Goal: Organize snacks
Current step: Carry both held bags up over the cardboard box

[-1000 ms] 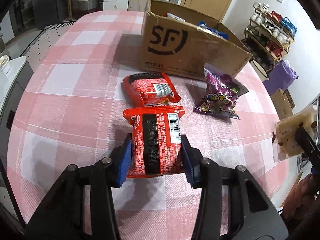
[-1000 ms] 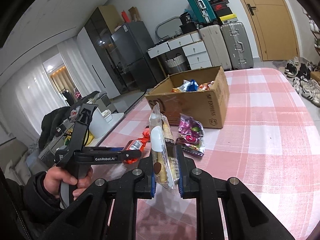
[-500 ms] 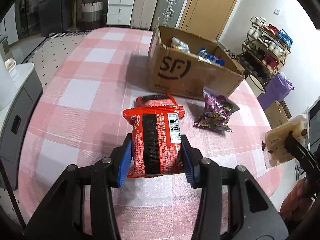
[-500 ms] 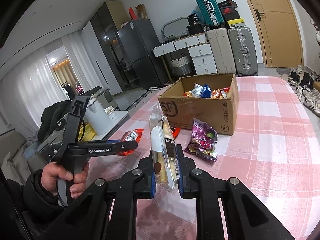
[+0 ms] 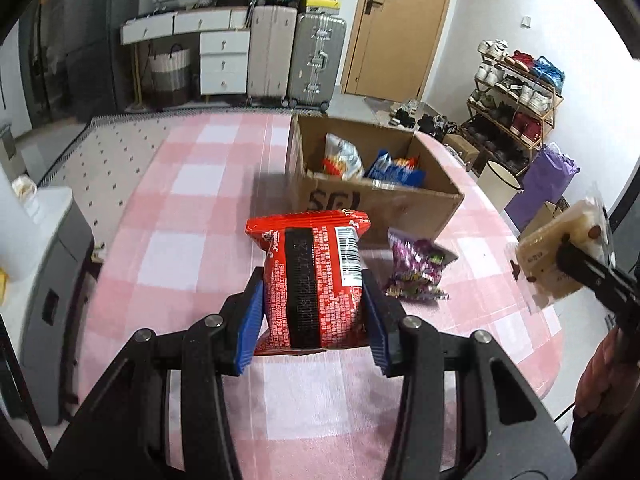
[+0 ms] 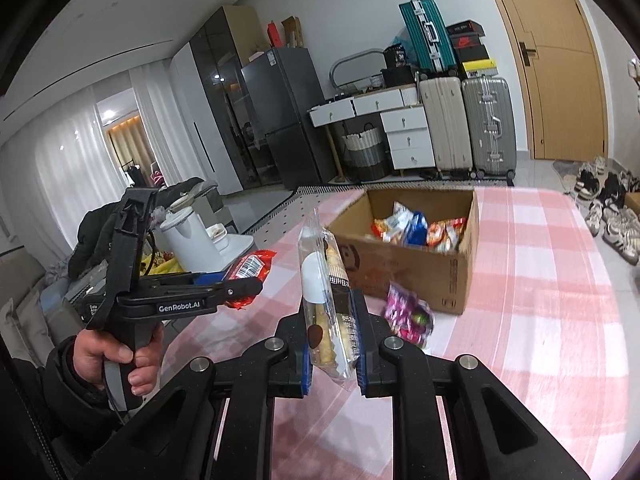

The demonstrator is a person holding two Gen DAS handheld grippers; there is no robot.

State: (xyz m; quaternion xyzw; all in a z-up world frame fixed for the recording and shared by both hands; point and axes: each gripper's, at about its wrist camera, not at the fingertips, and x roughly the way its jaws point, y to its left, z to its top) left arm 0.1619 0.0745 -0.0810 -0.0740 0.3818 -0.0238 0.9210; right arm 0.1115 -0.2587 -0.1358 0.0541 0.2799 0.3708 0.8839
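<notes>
Clearly both grippers are loaded, and everything can be placed against the cardboard box point(image 5: 372, 200) on the pink checked tablecloth point(image 5: 192, 248). The left gripper point(image 5: 314, 312) has its blue pads pressed on the two sides of a red snack packet point(image 5: 312, 280), which stands upright between the jaws, its barcode facing the camera, held above the cloth on the near side of the box. The right gripper point(image 6: 334, 344) is clamped tight on a clear-wrapped pastry point(image 6: 328, 300); the thin packet sits edge-on between the pads and sticks up well beyond the fingertips, also short of the box. In the left wrist view that pastry point(image 5: 560, 256) hangs off to the right of the box. A purple snack bag point(image 5: 416, 272) lies on the cloth just in front of the box's near corner. Inside the box several packets point(image 6: 416, 228) are piled. A hand point(image 6: 116, 356) grips the left gripper's handle, left of the box.
</notes>
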